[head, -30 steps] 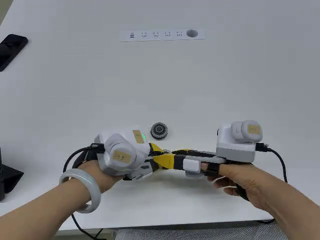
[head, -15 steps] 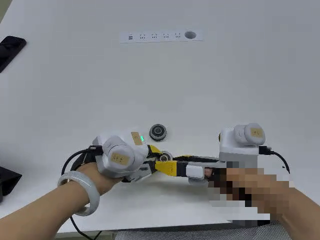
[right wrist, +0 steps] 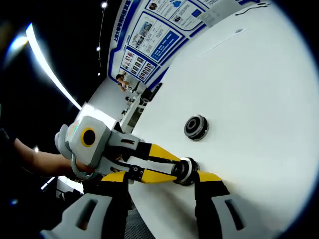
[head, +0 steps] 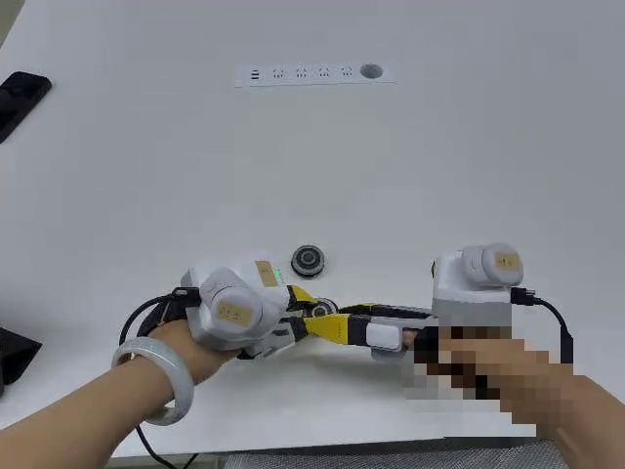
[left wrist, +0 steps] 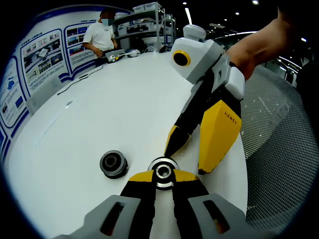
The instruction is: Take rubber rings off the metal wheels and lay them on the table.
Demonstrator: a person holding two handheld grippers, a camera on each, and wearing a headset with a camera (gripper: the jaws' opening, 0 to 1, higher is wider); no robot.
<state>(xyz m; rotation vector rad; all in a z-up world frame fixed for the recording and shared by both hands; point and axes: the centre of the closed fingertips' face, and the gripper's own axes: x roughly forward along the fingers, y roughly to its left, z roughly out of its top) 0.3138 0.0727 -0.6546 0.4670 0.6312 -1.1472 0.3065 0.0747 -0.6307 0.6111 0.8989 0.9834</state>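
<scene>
My left hand-held gripper [left wrist: 163, 178] is clenched on a metal wheel [right wrist: 185, 171] just above the counter [head: 439, 176], near its front edge. My right hand-held gripper [left wrist: 188, 158] is spread open, one tip beside that wheel. A second wheel [head: 310, 260] lies just behind.

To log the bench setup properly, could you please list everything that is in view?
table: 1, white
loose wheel: 1, black and silver, lying on the table
held wheel: 1, black and silver, between yellow jaws
power strip: 1, white, table's far side
dark object: 1, black, table's left edge
bracelet: 1, pale, left wrist
left gripper: 1, grey and yellow, shut on held wheel
right gripper: 1, grey and yellow, open beside it
</scene>
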